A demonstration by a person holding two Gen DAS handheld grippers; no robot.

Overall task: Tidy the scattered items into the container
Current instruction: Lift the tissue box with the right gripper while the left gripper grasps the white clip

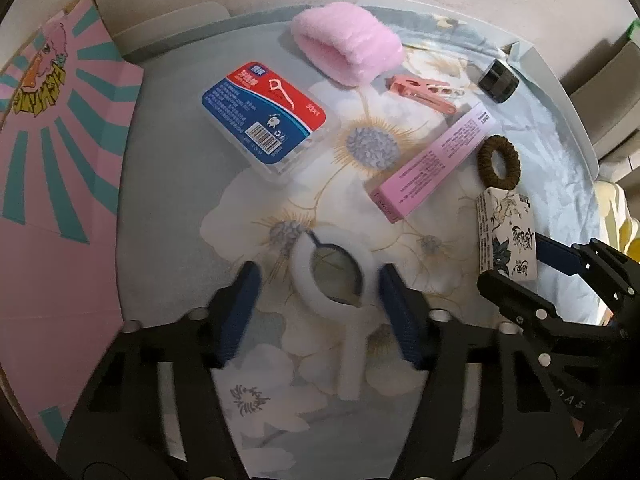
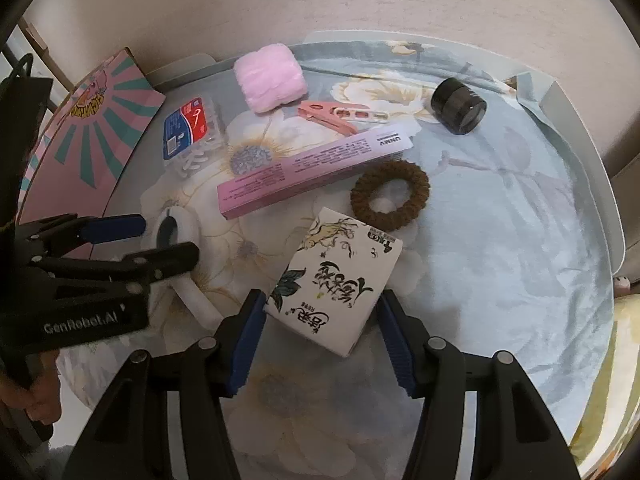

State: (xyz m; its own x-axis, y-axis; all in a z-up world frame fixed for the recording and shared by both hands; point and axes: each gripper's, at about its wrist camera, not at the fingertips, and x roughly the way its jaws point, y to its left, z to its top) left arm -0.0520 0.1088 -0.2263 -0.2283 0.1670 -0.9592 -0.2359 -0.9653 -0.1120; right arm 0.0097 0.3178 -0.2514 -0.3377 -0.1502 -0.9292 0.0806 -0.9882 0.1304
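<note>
The left gripper's (image 1: 316, 300) blue fingers (image 1: 240, 308) sit either side of a white hand mirror (image 1: 332, 276) lying on the flowered cloth (image 1: 560, 200), spread a little wider than its round frame, with a gap on the left. The right gripper (image 2: 322, 340) straddles a white printed box (image 2: 336, 280); whether its pads actually press it I cannot tell. Close by lie a pink carton (image 1: 432, 160), brown hair tie (image 1: 498, 162), floss-pick case (image 1: 264, 120), pink clip (image 1: 420, 90) and black jar (image 1: 498, 80).

The hair tie (image 2: 390, 194) lies between the long box (image 2: 316, 168) and the patterned box (image 2: 336, 280).
</note>
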